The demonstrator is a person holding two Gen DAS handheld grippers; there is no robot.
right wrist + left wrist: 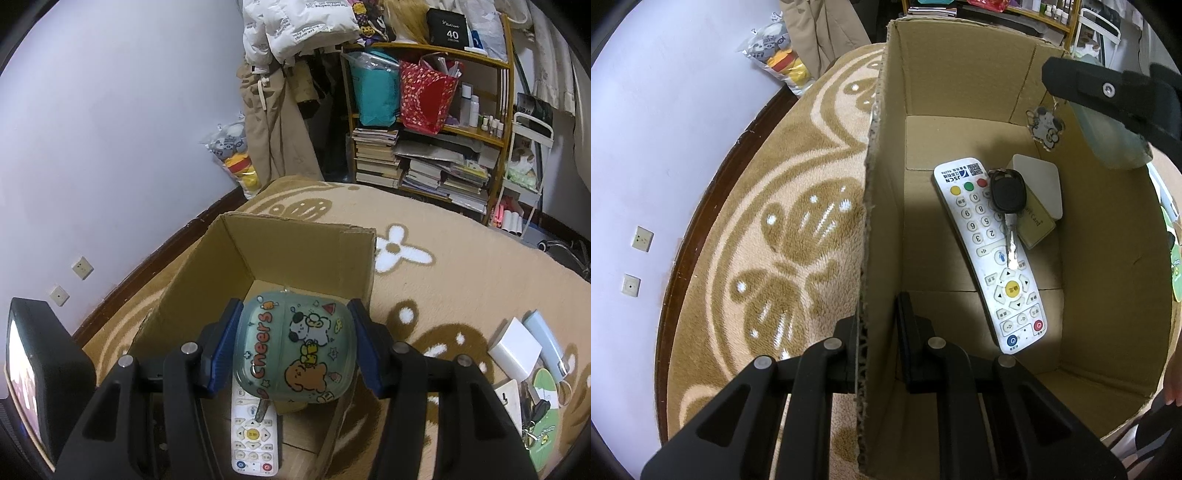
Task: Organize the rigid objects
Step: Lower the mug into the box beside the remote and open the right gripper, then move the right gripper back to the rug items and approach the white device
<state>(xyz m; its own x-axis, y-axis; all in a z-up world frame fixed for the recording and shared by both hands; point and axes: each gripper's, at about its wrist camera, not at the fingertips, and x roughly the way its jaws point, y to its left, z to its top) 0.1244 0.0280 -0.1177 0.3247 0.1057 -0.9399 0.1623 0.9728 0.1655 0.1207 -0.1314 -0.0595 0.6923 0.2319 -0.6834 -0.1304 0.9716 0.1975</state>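
- Patterned beige carpet (461,280) is covering the floor, with a pale wall on the left and a crowded bookshelf (428,122) at the far side.
- A cardboard box (960,66) is standing open on the carpet, and the left gripper (877,332) is pinching its left wall, one finger outside and one inside, jaws nearly closed on the board.
- Inside the box, a white remote control (990,254) is lying with its long axis running near to far, a black car key (1006,195) is resting across its far end, and a small card box (1038,218) with a white block (1039,181) is sitting just to the right.
- The right gripper (295,349) is holding a rounded green case printed "cheers" (295,349), its blue pads (221,350) pressing on both sides at roughly half opening.
- That case is hanging above the box's right part, directly over the remote in the right wrist view, so the drop seems to lie straight down.
- Bare cardboard is showing at the far end of the box floor, which looks like the safer landing spot than the key and remote.
- More items, a white block (515,349) and a pale blue bar (546,343), are waiting on the carpet to the right, nearer the right hand.
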